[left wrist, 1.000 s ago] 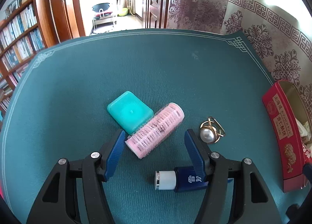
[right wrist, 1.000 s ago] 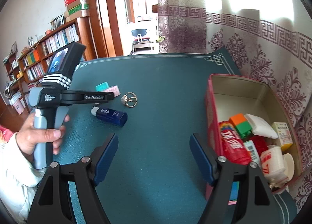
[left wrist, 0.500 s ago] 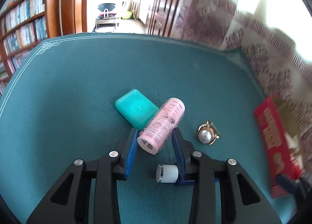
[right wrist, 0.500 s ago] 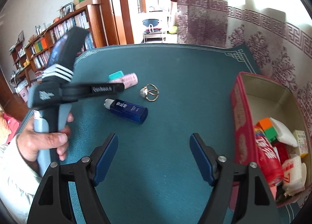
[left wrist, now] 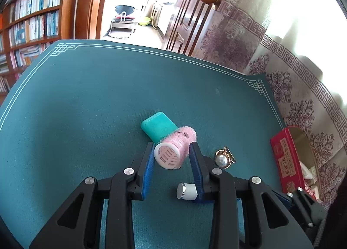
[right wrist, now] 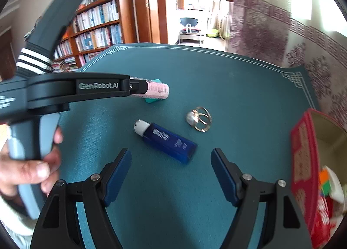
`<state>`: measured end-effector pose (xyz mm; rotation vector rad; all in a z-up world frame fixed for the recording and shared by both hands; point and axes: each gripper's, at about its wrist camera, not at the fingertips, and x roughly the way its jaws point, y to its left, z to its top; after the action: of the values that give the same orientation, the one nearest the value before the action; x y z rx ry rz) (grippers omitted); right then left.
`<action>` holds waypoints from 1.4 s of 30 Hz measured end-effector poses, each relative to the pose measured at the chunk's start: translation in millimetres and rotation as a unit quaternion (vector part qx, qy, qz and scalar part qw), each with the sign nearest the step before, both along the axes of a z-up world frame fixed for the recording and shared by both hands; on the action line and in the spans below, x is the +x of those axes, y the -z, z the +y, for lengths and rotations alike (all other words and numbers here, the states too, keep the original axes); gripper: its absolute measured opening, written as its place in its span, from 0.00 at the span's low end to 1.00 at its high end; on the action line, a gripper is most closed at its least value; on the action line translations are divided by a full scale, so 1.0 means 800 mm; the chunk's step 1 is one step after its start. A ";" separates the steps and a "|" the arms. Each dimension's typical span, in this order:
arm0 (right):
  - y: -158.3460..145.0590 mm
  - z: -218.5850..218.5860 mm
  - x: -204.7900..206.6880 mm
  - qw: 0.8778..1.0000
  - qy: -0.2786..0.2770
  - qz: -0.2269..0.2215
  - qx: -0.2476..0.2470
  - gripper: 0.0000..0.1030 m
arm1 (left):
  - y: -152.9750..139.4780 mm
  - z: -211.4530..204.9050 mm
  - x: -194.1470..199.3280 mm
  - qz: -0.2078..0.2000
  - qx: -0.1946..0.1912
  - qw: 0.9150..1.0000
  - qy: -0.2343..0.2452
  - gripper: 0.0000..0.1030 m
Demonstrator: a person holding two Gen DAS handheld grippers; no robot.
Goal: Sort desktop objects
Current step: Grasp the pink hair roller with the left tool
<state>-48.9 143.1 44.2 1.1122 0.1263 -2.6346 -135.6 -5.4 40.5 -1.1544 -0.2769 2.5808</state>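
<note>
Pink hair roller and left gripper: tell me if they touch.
Touching. The left wrist view shows the closing left gripper with both blue pads against the pink hair roller.

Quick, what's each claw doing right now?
Left gripper: jaws closing on the pink hair roller, pads already pressing its sides.
Right gripper: open, holding nothing, above the blue bottle.

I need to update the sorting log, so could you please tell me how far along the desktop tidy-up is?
Done: the red box at the table's right already holds several items. In hand: the left gripper is closing its jaws on the pink hair roller, which looks lifted at its near end. Left on the green mat: the teal case, the pearl clip and the blue bottle, which lies just ahead of the open right gripper.
</note>
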 end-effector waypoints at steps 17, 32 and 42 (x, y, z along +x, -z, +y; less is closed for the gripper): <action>0.034 -0.006 -0.030 0.994 -0.082 -0.067 -0.029 0.77 | 0.032 -0.004 -0.020 -0.074 -0.020 0.997 -0.012 0.42; 0.037 -0.023 -0.042 0.997 -0.046 -0.028 0.047 0.40 | 0.031 -0.028 -0.020 -0.058 0.009 0.998 -0.037 0.31; 0.023 -0.003 -0.018 0.999 -0.024 -0.035 -0.018 0.31 | 0.007 -0.025 -0.008 -0.032 0.027 0.999 -0.032 0.31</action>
<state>-63.4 140.6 26.0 1.1727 0.0893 -2.5435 -141.6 -25.2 34.7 -1.2295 -0.4011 2.5775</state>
